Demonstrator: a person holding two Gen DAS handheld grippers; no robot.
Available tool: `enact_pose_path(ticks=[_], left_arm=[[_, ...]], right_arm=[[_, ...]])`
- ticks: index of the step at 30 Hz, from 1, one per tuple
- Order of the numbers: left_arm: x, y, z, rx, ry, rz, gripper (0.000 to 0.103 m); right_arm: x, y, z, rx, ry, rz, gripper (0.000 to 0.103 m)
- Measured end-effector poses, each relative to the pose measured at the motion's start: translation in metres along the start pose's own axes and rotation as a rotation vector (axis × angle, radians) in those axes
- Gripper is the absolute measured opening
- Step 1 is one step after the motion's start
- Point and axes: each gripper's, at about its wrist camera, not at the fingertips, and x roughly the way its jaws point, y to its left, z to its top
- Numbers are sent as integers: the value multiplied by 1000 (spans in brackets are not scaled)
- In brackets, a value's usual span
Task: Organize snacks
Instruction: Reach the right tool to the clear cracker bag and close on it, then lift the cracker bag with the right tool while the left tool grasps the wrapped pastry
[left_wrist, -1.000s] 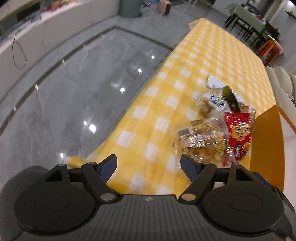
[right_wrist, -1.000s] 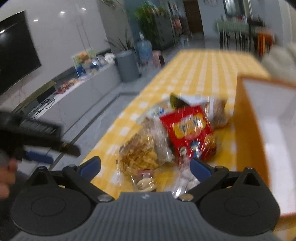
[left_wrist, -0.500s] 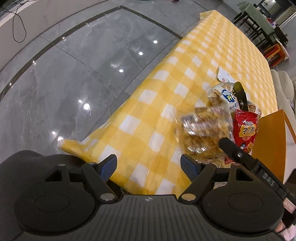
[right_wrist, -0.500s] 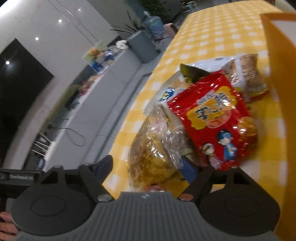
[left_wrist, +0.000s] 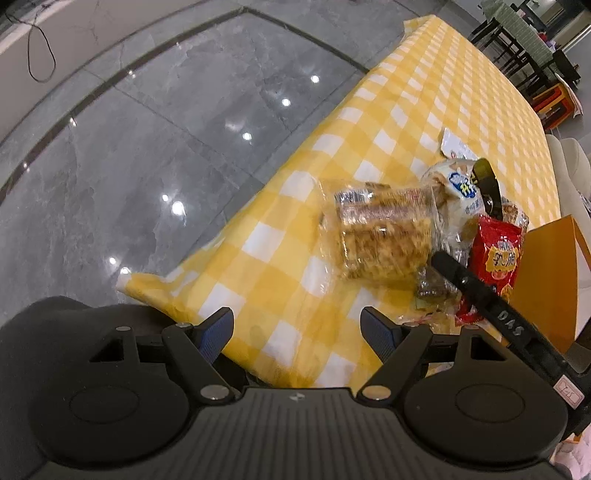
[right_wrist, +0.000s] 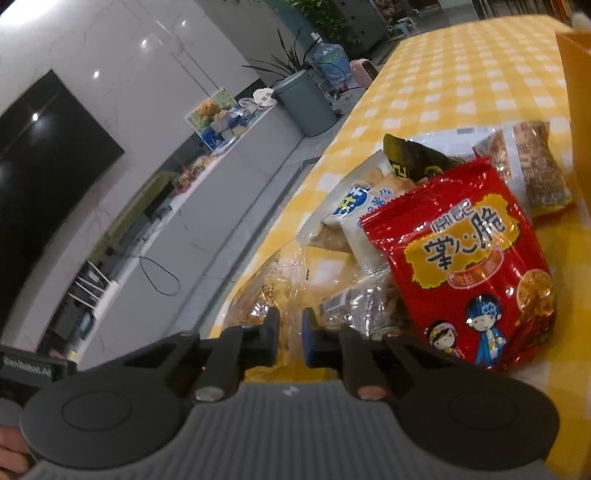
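Snacks (right_wrist: 469, 266) heaped on checked tablecloth (left_wrist: 424, 110), orange box (left_wrist: 546, 280) beside

Your left camera looked down from high above the table edge (left_wrist: 258, 258). Your right camera sat low, close to the red snack bag (right_wrist: 469, 266), which both saw.

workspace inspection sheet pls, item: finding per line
surface: yellow checked tablecloth, bare beyond the pile
job's things: clear pastry bag, red snack bag, white-blue packet, orange box
clutter: nothing seen
grippers: right hand-held gripper has just closed, pinching the clear pastry bag's film; left hand-held gripper open, nothing between its jaws
cables: black loop on floor
surroundings: grey tiled floor, dark screen, bin
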Motion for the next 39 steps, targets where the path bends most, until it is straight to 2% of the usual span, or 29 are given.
enact_pose_path(ticks=[2,3,4,5,6,7,9,12,15,17,20,24,27,30,32,36,39], left_arm=[[-3,0,1,5,-28,19,92],[-5,1,1,-1,-42,33,92],[-6,4,2,-12,-52,42,92],[-8,8,2,-25,-61,46,91],[-12,11,3,-42,-80,57,90],[-16,14,3,-47,-109,71,90],[-25,17,4,-38,-176,96,90],[-28,24,7,-54,-183,82,90],[-23,34,12,-104,-145,94,90],[-19,39,13,-124,-126,115,90],[-21,39,12,-118,-124,115,90],[-20,39,12,-110,-115,113,90],[-21,34,11,-88,-110,106,90],[-21,28,10,-55,-112,93,90],[-20,28,12,-49,-101,74,90],[-17,30,15,-63,-89,70,90],[-17,29,15,-59,-87,69,90]], right_arm=[[2,10,2,-69,17,-69,18],[1,16,4,-114,23,-83,28],[2,22,7,-159,32,-92,46],[3,31,9,-224,41,-94,56],[4,38,10,-290,49,-95,73],[5,44,12,-357,59,-97,80],[10,60,15,-505,85,-119,83],[17,89,24,-758,151,-127,97],[24,116,29,-1073,219,-52,97],[37,131,32,-1256,329,1,98],[64,142,35,-1404,501,26,98],[94,145,30,-1511,668,75,98],[116,145,21,-1606,794,70,100],[139,139,21,-1602,920,70,100],[153,134,17,-1655,993,39,100],[164,134,9,-1697,1058,92,99],[171,134,14,-1654,1112,134,96]])
